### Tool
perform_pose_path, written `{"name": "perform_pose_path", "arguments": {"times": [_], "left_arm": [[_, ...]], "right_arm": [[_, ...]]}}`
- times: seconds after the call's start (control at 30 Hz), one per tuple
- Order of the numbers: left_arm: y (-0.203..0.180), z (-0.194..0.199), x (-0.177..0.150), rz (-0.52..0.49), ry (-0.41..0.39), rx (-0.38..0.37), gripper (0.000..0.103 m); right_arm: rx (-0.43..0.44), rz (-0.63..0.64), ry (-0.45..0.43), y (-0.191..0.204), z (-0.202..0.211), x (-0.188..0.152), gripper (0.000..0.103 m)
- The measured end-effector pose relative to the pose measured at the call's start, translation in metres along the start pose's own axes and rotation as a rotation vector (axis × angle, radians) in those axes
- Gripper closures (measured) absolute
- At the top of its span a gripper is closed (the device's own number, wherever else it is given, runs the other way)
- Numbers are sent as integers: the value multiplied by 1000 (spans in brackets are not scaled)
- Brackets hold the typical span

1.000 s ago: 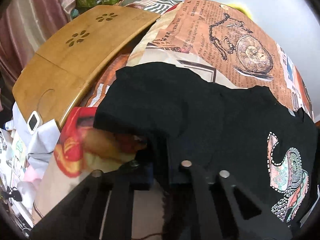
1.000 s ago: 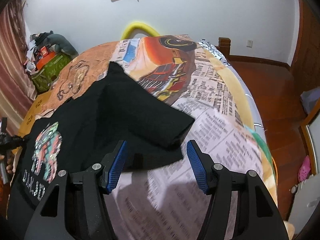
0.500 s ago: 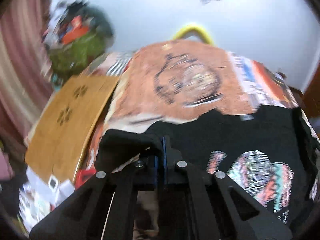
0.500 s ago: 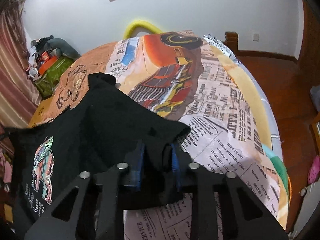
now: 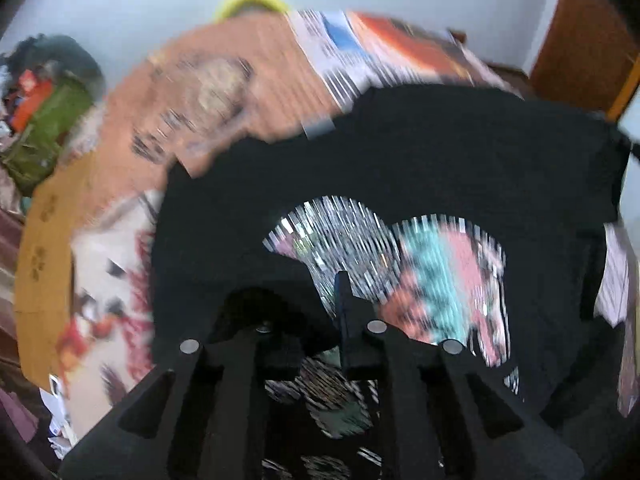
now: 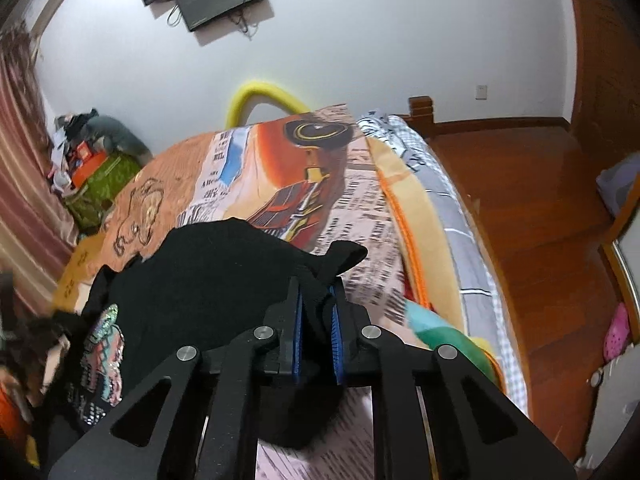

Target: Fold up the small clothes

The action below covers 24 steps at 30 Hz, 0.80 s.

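Note:
A black t-shirt (image 5: 420, 168) with a pink, teal and sequin print (image 5: 420, 268) hangs lifted over the printed bedspread (image 5: 240, 92). My left gripper (image 5: 324, 300) is shut on a bunched corner of the shirt; the view is motion-blurred. My right gripper (image 6: 316, 312) is shut on the other side of the black t-shirt (image 6: 208, 280), with cloth pinched between the blue pads (image 6: 297, 332) and a flap poking up past them. The shirt's print (image 6: 100, 356) shows at lower left.
The bed (image 6: 304, 184) has its right edge (image 6: 440, 232) beside a wooden floor (image 6: 540, 220). A wooden lap table (image 5: 44, 248) lies on the bed's left side. A cluttered green bag (image 6: 100, 176) stands by the wall, with a yellow tube (image 6: 260, 96) behind the bed.
Both grippers closed on the shirt and lifted it off the bed. The left view swung up and toward the shirt's print; the right gripper went from open to pinching cloth.

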<state>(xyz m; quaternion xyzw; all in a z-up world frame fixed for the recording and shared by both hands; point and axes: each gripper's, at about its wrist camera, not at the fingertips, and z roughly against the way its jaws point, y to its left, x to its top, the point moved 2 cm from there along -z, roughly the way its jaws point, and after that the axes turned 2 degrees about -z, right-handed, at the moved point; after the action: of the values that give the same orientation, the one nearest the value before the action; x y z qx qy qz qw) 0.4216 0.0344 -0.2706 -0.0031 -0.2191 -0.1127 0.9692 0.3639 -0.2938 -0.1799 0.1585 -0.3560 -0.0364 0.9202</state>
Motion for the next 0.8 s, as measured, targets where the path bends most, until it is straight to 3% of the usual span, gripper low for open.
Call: {"name": "perform_pose_path", "arguments": {"times": [0.1,0.2,0.3,0.57,0.8], "left_arm": [[-9,7,-10,-18,-2,8,69],[-1,35,-19,15,-56,5,49],[29,75,-28,80,-138,65,40],[114,126,-68,219,-217,265,34],[148,117,-93,280,-195,267,33]], "right_arm": [[-1,18,-5,5,8,-3,93],[8,45,-5,16,12,-3,93],[26,71,-19,30,17,3,93],[96,135,-39,95,8,26,93],[179,203,40,170,-42,17,93]]}}
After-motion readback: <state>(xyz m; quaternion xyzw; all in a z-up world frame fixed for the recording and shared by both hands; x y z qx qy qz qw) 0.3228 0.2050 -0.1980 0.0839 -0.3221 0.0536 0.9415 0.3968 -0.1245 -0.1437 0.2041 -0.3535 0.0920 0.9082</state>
